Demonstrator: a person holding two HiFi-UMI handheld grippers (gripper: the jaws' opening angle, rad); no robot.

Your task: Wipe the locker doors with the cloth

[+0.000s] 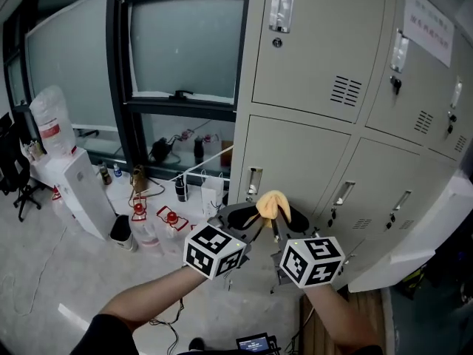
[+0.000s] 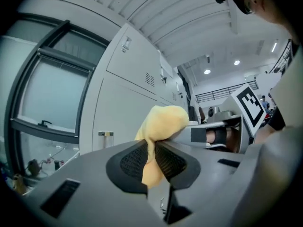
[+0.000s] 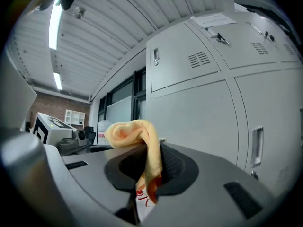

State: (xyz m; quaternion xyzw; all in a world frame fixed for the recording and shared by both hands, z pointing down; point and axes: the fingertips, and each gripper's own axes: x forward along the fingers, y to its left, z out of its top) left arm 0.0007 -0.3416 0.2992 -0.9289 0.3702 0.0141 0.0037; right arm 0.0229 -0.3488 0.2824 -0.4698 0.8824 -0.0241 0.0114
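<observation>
Both left gripper (image 2: 152, 161) and right gripper (image 3: 149, 167) jaws pinch the cloth (image 1: 272, 204).

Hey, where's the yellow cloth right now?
The yellow cloth is low and centre in the head view, bunched between the left gripper and right gripper, both clamped on it, in front of a lower locker door.

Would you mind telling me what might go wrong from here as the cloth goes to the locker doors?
The cloth is bunched between the left gripper and right gripper, both shut on it, so little fabric may meet the locker door. The hard jaws could scrape the door or snag its handle.
</observation>
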